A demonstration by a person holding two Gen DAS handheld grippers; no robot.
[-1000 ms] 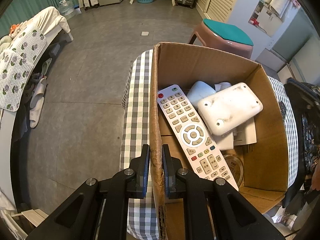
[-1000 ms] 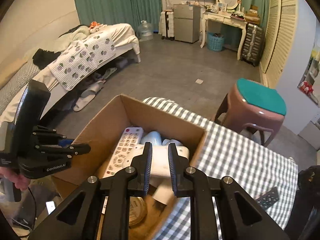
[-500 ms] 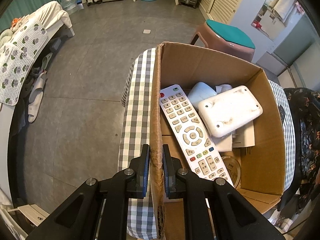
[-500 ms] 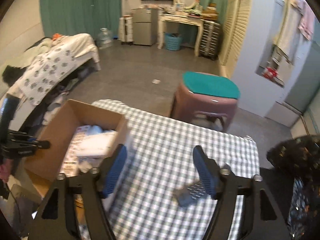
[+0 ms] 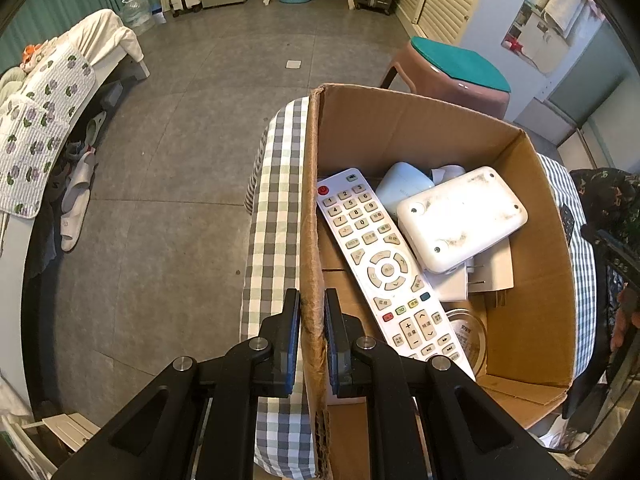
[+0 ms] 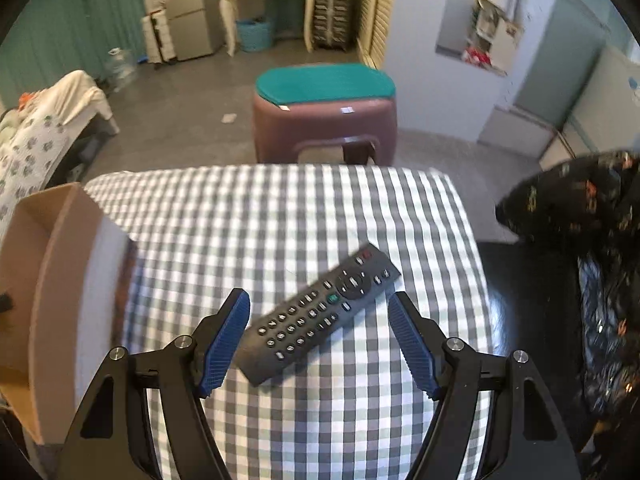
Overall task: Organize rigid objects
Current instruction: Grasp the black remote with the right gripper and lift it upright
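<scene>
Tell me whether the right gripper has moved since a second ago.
Yes. The right gripper swung rightward from over the cardboard box to the black remote, jaws now open.

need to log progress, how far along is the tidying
Done: the white remote, a white device and other small items already lie in the cardboard box. In hand: the left gripper clamps the box wall; the right gripper is open around the black remote. Left: the black remote lies on the checked tablecloth, not yet gripped.
</scene>
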